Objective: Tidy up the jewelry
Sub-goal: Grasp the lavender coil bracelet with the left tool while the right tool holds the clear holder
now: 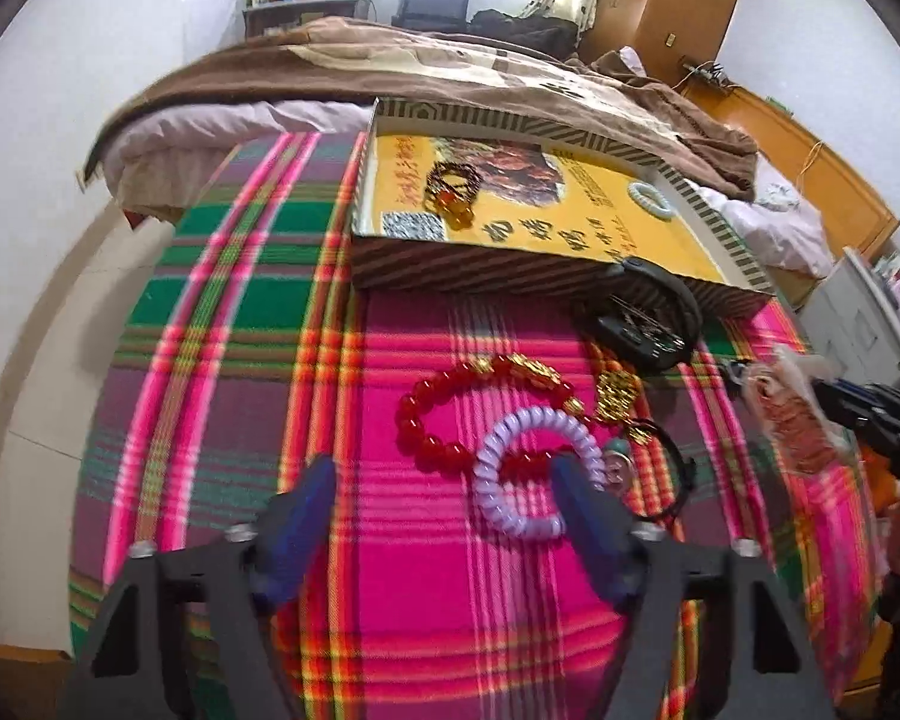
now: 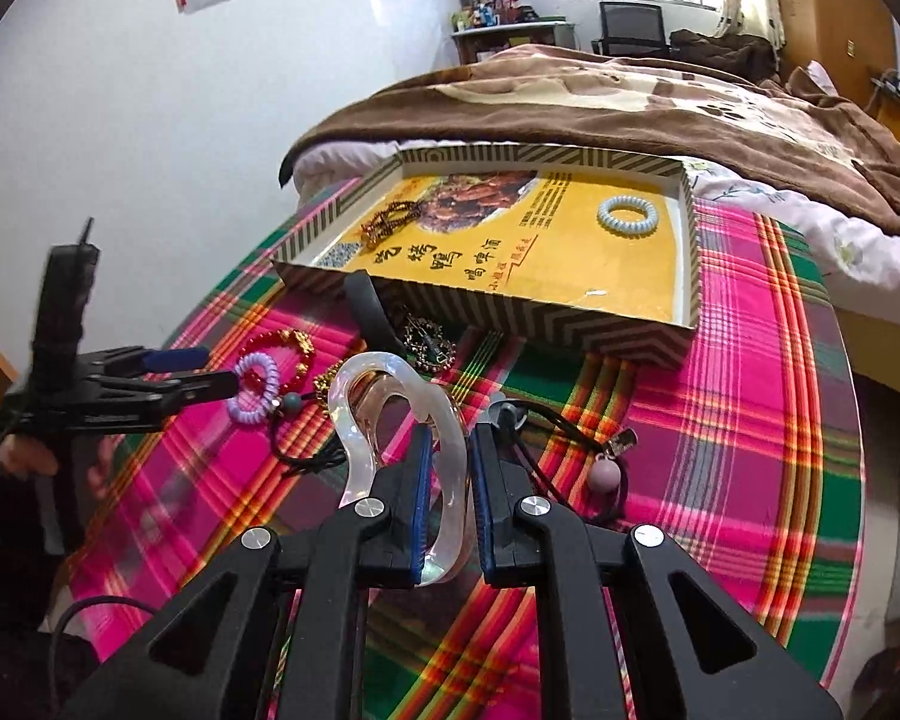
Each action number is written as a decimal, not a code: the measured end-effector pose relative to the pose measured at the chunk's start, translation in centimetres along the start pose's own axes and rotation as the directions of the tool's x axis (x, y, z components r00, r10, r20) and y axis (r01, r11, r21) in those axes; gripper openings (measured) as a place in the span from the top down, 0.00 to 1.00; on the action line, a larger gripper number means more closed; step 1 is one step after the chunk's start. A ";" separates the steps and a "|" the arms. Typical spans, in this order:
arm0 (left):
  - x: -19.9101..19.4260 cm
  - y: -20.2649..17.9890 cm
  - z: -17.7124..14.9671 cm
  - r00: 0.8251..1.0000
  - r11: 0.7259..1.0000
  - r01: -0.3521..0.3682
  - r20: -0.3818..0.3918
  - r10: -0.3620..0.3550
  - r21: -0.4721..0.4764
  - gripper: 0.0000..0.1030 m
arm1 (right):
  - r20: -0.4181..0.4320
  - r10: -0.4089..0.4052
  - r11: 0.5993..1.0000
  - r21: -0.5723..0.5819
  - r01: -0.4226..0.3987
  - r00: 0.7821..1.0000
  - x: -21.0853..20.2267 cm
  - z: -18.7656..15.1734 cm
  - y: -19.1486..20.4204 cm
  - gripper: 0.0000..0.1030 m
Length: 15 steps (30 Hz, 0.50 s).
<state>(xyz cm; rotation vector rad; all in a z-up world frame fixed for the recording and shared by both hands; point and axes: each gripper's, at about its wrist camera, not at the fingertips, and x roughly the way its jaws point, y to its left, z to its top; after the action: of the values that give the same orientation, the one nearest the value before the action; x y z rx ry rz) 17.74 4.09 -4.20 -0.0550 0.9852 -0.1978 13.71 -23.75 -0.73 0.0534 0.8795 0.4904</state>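
My left gripper point(image 1: 444, 474) is open, low over the plaid cloth, its right finger point(image 1: 576, 492) reaching into a lilac coil bracelet point(image 1: 534, 474) that overlaps a red bead bracelet point(image 1: 444, 408) with gold charms. My right gripper point(image 2: 450, 438) is shut on a clear acrylic hair clip point(image 2: 390, 396), held above the cloth. A shallow yellow-bottomed box point(image 2: 570, 264) at the back holds a dark bead bracelet point(image 2: 390, 219) and a pale blue coil bracelet point(image 2: 627, 216). The right gripper also shows at the right edge of the left wrist view point(image 1: 822, 396).
More pieces lie on the cloth: a gold chain point(image 1: 618, 396), a black cord necklace point(image 2: 306, 438), a black cord with a pink bead point(image 2: 606, 474), a black hair clip point(image 1: 648, 318) against the box wall. A bed with a brown blanket point(image 2: 630, 102) stands behind.
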 end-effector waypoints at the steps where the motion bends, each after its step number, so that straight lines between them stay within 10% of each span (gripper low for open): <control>1: -0.1 -0.3 0.1 1.000 1.000 -0.017 0.010 0.017 0.020 0.37 | 0.007 0.001 1.000 0.007 -0.001 1.000 -0.2 0.0 -0.1 0.87; 7: 0.8 -1.8 0.1 1.000 0.996 -0.021 -0.008 0.022 0.089 0.38 | 0.024 0.002 1.000 0.025 -0.002 1.000 -0.9 -0.4 -0.4 0.87; 15: 1.0 -2.1 -0.4 0.997 0.994 -0.064 -0.030 0.067 0.093 0.65 | 0.033 0.005 0.999 0.040 -0.007 0.999 -1.0 -0.8 -0.6 0.87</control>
<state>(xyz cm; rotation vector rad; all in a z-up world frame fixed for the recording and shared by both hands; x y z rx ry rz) 17.62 1.86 -4.92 0.0652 1.0085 -0.1845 12.78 -24.84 -0.66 0.1002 0.8570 0.4763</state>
